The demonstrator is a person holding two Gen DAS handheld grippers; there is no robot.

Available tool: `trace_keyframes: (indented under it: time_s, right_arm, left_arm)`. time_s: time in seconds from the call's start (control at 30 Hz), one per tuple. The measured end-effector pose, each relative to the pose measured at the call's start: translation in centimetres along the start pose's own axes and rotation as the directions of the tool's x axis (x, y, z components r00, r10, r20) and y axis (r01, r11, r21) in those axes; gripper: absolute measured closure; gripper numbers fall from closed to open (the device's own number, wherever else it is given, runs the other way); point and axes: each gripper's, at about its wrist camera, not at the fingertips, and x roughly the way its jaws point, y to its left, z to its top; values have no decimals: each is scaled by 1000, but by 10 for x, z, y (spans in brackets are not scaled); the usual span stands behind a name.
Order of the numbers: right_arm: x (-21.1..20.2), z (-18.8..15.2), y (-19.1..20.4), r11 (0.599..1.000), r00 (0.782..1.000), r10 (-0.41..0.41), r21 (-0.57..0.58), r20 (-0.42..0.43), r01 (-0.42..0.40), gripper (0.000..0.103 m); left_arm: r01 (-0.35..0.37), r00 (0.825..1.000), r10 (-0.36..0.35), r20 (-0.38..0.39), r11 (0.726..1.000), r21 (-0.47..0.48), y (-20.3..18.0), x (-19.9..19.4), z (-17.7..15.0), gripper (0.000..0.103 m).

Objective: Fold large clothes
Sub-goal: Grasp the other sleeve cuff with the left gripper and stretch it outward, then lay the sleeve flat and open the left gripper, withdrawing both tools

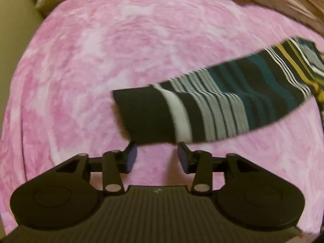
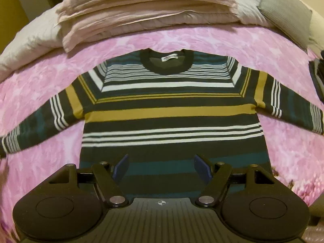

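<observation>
Striped sweater [image 2: 170,109]: long-sleeved knit with a black ribbed crew neck and a white label inside the collar; horizontal bands of black, white, grey, mustard and teal. Lies flat and face up on the pink bedspread [image 2: 273,46], collar toward the head edge of the bed, hem toward the foot edge. Body smooth and unfolded. Both sleeves spread outward and slightly down toward the side edges. Left sleeve [image 1: 212,105] ends in a plain black cuff [image 1: 141,115] resting flat on the bedspread.
</observation>
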Motion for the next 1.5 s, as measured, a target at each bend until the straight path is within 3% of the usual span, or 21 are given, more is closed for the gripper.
trace_keyframes:
  time_s: [0.1, 0.2, 0.27, 0.3, 0.57, 0.63, 0.8, 1.1, 1.2, 1.37, 1.5]
  right_arm:
    - [2, -11, -5, 1000, 1000, -20, 10, -15, 20, 34]
    - [5, -19, -9, 999, 998, -33, 36, -46, 35, 34]
    - [5, -20, -9, 999, 998, -31, 35, -48, 33, 34]
    - [4, -19, -7, 999, 998, -31, 27, -45, 33, 34]
    - [-2, -3, 7, 1000, 1000, -13, 7, 9, 13, 34]
    - [-1, -2, 9, 1000, 1000, -10, 12, 12, 10, 34]
    - [-7, -3, 9, 1000, 1000, -2, 24, 18, 2, 34]
    - [-46, -12, -30, 992, 996, -62, 115, 68, 54, 34]
    - [-62, -24, -52, 984, 993, -98, 157, 71, 86, 34]
    - [-92, -58, -97, 960, 986, -160, 238, 51, 144, 28]
    - [-114, -85, -143, 936, 982, -190, 307, 24, 174, 24]
  left_arm:
    - [20, 1000, -20, 9, 997, -74, 13, 9, 1, 51]
    - [25, 1000, -23, 19, 995, -97, 19, 14, 3, 53]
    - [58, 998, -56, 24, 993, -102, 21, 10, 3, 87]
    - [67, 998, -67, 6, 992, -111, 22, 7, 3, 98]
    - [79, 994, -86, -70, 991, -105, 29, -37, -14, 101]
    - [40, 994, -46, -98, 997, -68, 25, -35, -17, 103]
    - [-6, 996, -2, -84, 996, -89, 29, -43, -20, 103]
    - [29, 999, -29, -36, 1000, 9, -33, -90, -3, 96]
    - [63, 998, -61, -27, 996, 65, -69, -105, -4, 84]
    - [137, 990, -133, -36, 981, 134, -135, -134, -12, 75]
    - [174, 985, -169, -42, 968, 180, -186, -159, -23, 57]
